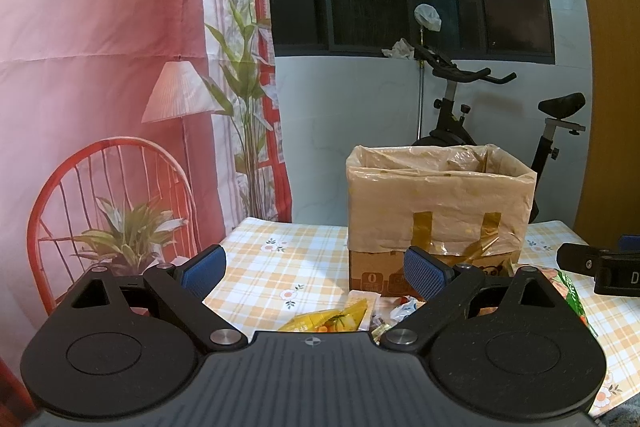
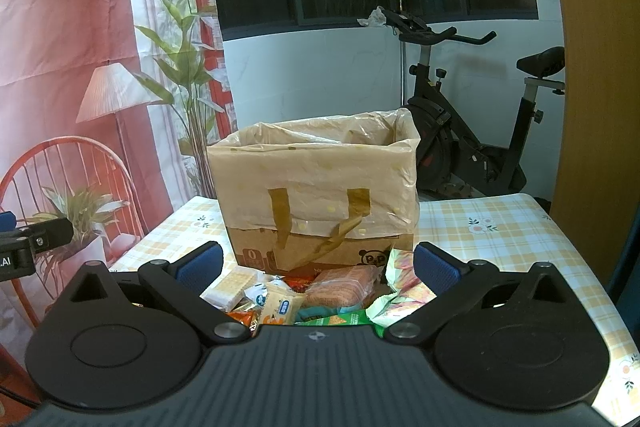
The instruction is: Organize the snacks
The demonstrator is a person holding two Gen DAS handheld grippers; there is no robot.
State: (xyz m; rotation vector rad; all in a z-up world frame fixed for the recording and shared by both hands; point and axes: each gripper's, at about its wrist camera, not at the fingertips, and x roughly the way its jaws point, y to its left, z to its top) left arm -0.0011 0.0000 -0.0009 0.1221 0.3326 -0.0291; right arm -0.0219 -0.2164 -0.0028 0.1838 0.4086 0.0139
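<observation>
Cardboard forms the box (image 2: 320, 187) straight ahead of both grippers; a thin plastic liner (image 2: 316, 163) is folded over its rim and fixed with brown tape (image 2: 280, 219). The snacks (image 2: 304, 297) lie heaped on the checked tablecloth (image 2: 500, 235), directly below and just ahead of the right gripper (image 2: 318, 267), touching the foot of the box.

We hold both tools released: the right gripper's blue pads (image 2: 434, 267) stand wide apart over the heap, and the left gripper (image 1: 316, 271) is likewise spread and empty, with a yellow packet (image 1: 332, 319) just beneath it.

We judge the step in hand to be the first pick. We recommend lowering the right gripper onto a single top packet, such as the brown biscuit pack (image 2: 344, 285), closing across its narrow side, then lifting clear of the rim before releasing inside. Soft wrappers may slip or drag neighbours along.

Legible marks are few: a "0" symbol (image 2: 252, 254) and a panda figure (image 2: 374, 258) on the box. Packet print is too small to read.
</observation>
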